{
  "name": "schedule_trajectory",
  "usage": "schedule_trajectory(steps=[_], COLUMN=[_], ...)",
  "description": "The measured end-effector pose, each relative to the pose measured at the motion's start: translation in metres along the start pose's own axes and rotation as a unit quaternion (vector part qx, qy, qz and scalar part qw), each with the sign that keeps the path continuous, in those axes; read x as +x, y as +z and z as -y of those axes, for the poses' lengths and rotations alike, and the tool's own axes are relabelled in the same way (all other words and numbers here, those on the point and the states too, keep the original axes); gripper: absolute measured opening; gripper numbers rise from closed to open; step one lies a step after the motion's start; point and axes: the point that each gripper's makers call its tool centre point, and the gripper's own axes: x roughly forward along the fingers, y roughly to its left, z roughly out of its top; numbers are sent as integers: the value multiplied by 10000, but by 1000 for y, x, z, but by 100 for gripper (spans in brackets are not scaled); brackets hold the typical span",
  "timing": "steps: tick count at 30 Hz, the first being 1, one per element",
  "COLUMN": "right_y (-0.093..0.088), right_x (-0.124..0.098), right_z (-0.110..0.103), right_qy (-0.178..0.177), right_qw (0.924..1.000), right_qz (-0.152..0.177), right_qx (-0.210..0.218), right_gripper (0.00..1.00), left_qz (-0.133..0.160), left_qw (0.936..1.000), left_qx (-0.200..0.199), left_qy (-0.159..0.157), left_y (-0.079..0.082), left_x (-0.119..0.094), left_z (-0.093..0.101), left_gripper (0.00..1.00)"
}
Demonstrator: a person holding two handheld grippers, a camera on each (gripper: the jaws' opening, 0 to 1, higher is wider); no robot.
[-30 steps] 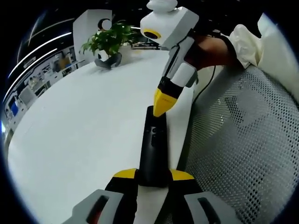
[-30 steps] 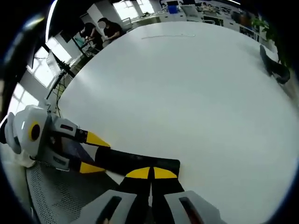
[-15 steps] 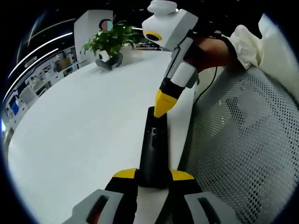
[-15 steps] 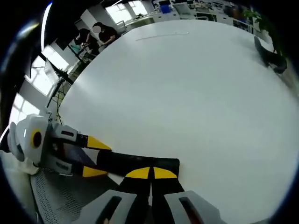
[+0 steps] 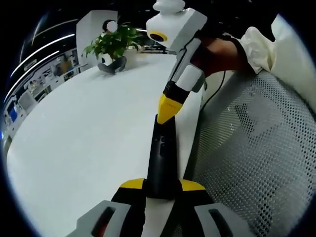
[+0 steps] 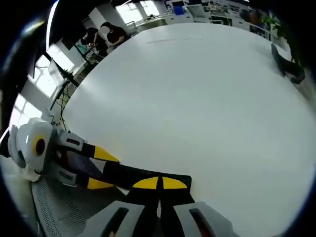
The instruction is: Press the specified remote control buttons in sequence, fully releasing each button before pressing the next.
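The left gripper [image 5: 160, 186] clamps the near end of the remote control [image 5: 162, 155], pinning it flat along the edge of the white table [image 5: 84, 133] so it can't skate. Down onto its far end comes the right gripper [image 5: 167, 109], jaws pinched together with nothing between them (one blunt point for pressing). I'd judge a button press in hand. A potted plant [image 5: 114, 45] waits by the far edge.
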Motion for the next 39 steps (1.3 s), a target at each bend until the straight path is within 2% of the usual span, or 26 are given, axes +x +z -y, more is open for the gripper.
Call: schedule_trajectory(steps=[5, 9, 19, 22, 27, 33, 39], right_y=[-1, -6, -5, -6, -5, -5, -5], right_x=[3, 6, 7, 8, 8, 9, 8], right_z=[-5, 2, 1, -1, 1, -1, 1], right_qy=[32, -212, -256, -312, -299, -447, -374], right_qw=[9998, 9987, 9978, 9962, 9964, 9937, 9948], right_qz=[-36, -189, -140, -127, -116, -203, -141], right_qx=[-210, -423, -592, -807, -784, -1008, -939], right_gripper=[0, 0, 0, 0, 0, 0, 0], left_qz=[-2, 14, 51, 65, 68, 75, 91], left_qw=[10000, 10000, 10000, 10000, 10000, 9999, 9994], left_qx=[38, 72, 13, 38, -32, -145, -328], left_qy=[6, -3, 17, 42, 39, 52, 45], left_y=[0, 1, 1, 1, 1, 2, 3], left_x=[0, 0, 0, -1, -1, -1, -1], left_z=[0, 2, 1, 2, 1, 0, 0], left_gripper=[24, 24, 24, 24, 25, 25, 25])
